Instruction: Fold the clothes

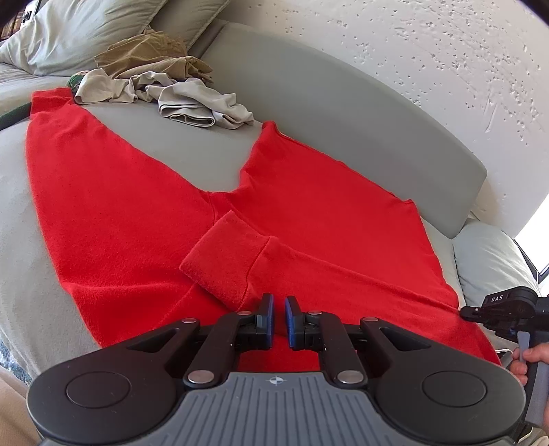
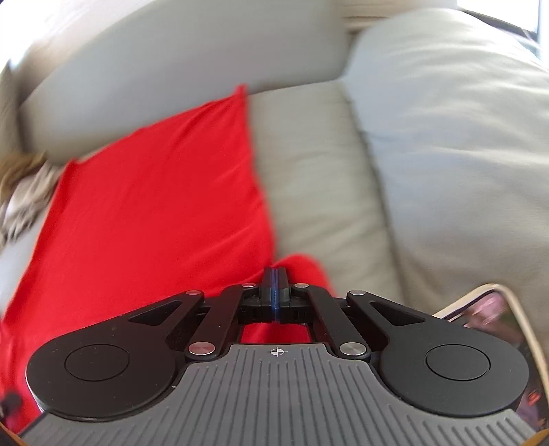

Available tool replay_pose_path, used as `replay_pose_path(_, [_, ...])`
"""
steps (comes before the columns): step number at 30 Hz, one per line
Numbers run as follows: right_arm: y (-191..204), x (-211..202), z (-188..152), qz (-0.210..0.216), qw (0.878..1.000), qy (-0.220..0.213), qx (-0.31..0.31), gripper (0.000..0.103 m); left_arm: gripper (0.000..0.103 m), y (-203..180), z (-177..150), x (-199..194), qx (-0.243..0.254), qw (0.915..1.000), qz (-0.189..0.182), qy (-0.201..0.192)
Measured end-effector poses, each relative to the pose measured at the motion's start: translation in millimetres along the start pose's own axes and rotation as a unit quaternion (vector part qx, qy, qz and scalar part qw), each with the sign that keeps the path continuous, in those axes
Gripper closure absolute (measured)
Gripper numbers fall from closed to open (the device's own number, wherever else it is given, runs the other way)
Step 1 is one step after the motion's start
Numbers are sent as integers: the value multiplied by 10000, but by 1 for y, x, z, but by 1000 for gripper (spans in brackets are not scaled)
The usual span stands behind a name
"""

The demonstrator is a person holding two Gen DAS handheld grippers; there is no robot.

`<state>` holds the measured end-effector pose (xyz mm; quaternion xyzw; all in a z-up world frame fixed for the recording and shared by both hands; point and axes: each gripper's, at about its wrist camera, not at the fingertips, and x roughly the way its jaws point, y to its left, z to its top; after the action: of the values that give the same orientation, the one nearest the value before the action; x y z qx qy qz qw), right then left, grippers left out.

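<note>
Red sweater (image 1: 144, 206), flat on sofa, sleeve folded in

Red sweater (image 1: 308, 219): soft matt knit, slightly fuzzy. Sofa (image 1: 343, 113): smooth matt grey upholstery; wall (image 1: 429, 51) rough, pitted plaster. Grippers: matt black plastic, shiny metal rivets, blue rubbery pads (image 1: 271, 312).

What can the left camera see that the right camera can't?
Only the left wrist view shows the folded-over red sleeve cuff, the beige clothes pile and the pillow. Only the right wrist view shows a phone and the shut right hand-held gripper up close. Both show the red sweater and grey sofa. The left hand-held gripper is open.
</note>
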<state>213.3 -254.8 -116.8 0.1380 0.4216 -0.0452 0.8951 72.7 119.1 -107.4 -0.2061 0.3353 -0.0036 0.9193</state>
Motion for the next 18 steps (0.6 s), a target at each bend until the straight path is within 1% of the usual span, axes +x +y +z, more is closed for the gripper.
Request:
replay_pose_path(1, [-1, -2, 5, -404, 9992, -74, -26, 98, 91, 0, 0, 0, -8, 10000, 0, 5])
replay_pose_path(2, [-4, -6, 10, -690, 9975, -136, -22, 92, 91, 0, 0, 0, -17, 10000, -1, 11])
replay_pose_path(3, [-8, -11, 13, -719, 9972, -174, 49, 92, 91, 0, 0, 0, -27, 10000, -2, 13])
replay_pose_path(4, [-10, -17, 13, -684, 9975, -180, 93, 92, 91, 0, 0, 0, -33, 10000, -4, 13])
replay_pose_path(6, [-4, -33, 3, -328, 9994, -50, 67, 92, 91, 0, 0, 0, -40, 10000, -7, 11])
replay_pose_path(7, [3, -41, -4, -184, 9998, 8, -51, 91, 91, 0, 0, 0, -41, 10000, -3, 9])
replay_pose_path(9, [30, -56, -28, -43, 9972, 64, -740, 89, 91, -2, -1, 0, -8, 10000, 21, 1])
replay_pose_path(11, [52, -64, -55, 55, 9904, 110, -1379, 84, 91, -4, -1, 0, 46, 10000, 57, -13])
replay_pose_path(13, [59, -69, -74, -124, 9836, 44, -1799, 80, 91, -5, -2, 0, 92, 9999, 83, -32])
replay_pose_path(15, [60, -78, -91, -311, 9770, -61, -2109, 79, 90, -6, -3, -1, 132, 9999, 99, -51])
replay_pose_path(18, [48, -106, -106, -401, 9761, 78, -2136, 71, 90, -5, -4, -1, 171, 9998, 95, -78])
